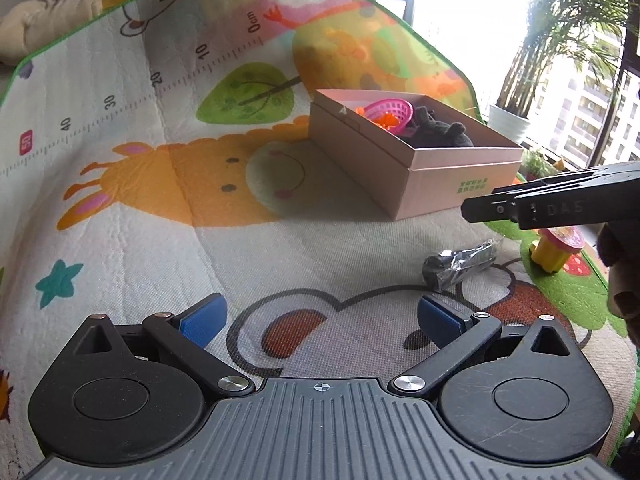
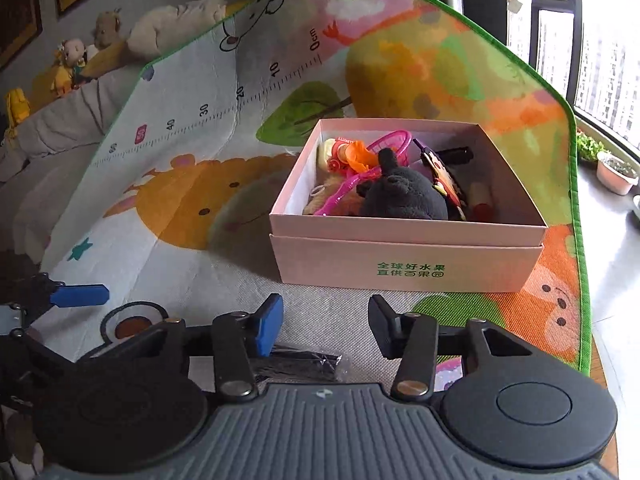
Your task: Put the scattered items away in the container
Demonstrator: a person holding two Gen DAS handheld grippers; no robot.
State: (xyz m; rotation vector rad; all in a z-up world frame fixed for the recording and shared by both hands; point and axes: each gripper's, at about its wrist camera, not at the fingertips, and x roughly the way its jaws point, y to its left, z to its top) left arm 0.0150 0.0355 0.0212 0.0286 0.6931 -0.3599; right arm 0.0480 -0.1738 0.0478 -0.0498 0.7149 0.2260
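**A:** Where do your things stand?

**B:** Your pink box sits open on the play mat, green print on its near wall. Inside it you have a black plush toy at the front, a pink mesh basket tilted behind it, an orange plastic piece to its left and a flat cartoon-printed piece leaning on its right.

**A:** And what lies loose?

**B:** A black roll in clear wrap lies on the mat, well short of the box and apart from it. In your right wrist view it shows just below the blue pad. A yellow toy cup with a pink top stands upright further right, near the mat's green edge.

**A:** The tongs?

**B:** Your right tongs stand at a narrow gap, nothing between the pads, hanging above the mat just before the box. From the left view you see them side-on, reaching in over the roll. Your left tongs are spread wide and bare, above the mat, the roll ahead to their right.

**A:** Around that?

**B:** Soft toys line a sofa back beyond the mat; a potted palm stands by the window.
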